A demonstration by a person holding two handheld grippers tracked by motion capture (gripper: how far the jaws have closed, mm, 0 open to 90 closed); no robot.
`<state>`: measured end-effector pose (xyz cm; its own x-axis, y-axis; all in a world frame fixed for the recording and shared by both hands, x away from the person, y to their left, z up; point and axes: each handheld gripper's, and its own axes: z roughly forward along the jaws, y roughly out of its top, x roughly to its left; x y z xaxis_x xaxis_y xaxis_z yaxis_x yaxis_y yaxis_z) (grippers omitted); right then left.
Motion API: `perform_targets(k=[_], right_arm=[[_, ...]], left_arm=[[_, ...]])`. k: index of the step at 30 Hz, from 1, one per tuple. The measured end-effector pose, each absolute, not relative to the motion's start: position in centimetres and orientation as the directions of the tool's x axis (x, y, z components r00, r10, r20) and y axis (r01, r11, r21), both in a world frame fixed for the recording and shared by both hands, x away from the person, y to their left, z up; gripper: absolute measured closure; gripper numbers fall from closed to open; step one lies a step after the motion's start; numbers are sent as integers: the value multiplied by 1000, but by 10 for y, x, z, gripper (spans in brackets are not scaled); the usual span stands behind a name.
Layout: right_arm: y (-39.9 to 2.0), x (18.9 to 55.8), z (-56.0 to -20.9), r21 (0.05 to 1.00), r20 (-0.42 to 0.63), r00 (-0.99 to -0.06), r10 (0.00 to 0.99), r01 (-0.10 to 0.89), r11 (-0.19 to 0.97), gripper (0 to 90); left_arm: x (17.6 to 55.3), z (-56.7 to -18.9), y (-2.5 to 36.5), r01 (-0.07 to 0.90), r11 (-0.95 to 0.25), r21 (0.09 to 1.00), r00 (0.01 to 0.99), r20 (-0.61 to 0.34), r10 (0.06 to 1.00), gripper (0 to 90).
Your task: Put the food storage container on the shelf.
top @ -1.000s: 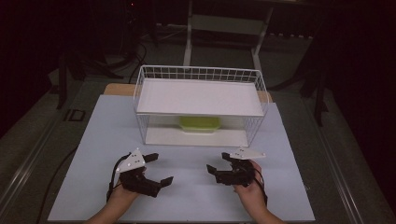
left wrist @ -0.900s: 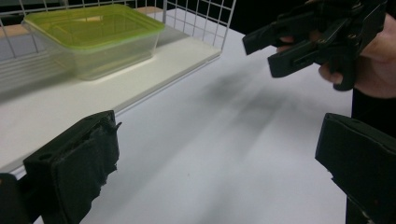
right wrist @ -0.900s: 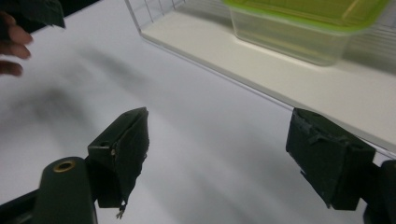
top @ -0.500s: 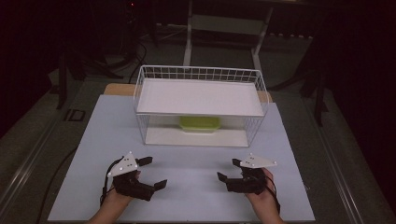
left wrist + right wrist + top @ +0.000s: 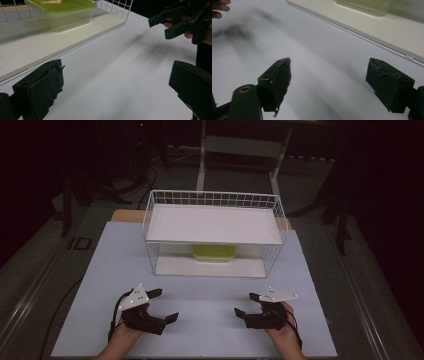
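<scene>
A clear container with a green lid [image 5: 214, 252] sits on the lower board of a white wire rack [image 5: 215, 200], under its white upper shelf. My left gripper [image 5: 165, 304] is held open just above the table's near left, nothing between its jaws. My right gripper [image 5: 245, 303] is open at the near right, also empty. The two point inward, toward each other. In the left gripper view, my left gripper [image 5: 117, 85] looks past the container [image 5: 60, 12] and the right gripper [image 5: 185, 22]. From the right gripper [image 5: 332, 80], the container [image 5: 364, 6] is at the top.
The white table [image 5: 210, 290] ends just behind both hands. The rack stands at the table's far middle, its lower board [image 5: 62, 42] running along the front. Dark floor and a table frame [image 5: 240, 145] lie beyond. A finger of the other hand [image 5: 219, 7] shows top left.
Both grippers have drawn back toward the near edge, and the right one has shifted to the right, widening the gap between them. Both stay open.
</scene>
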<state>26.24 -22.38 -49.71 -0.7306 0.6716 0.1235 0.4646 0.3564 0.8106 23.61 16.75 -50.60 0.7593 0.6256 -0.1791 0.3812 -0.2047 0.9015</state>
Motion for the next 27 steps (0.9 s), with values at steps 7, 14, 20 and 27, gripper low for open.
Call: perform_targets(k=[7, 14, 20, 27], right_arm=[[-227, 264, -500, 815, 108, -737, 667, 449, 365, 202], [-232, 270, -501, 812, 127, -750, 649, 454, 366, 209], [-233, 272, -501, 812, 132, -754, 643, 455, 367, 205], [-233, 271, -499, 818, 130, -757, 640, 447, 362, 194]], left_arm=[[237, -509, 164, 383, -230, 894, 762, -165, 626, 1], [240, -512, 164, 395, -222, 891, 759, -181, 626, 2], [241, -513, 164, 407, -202, 891, 758, -206, 619, 2], [241, -513, 164, 406, -201, 892, 761, -208, 614, 2]])
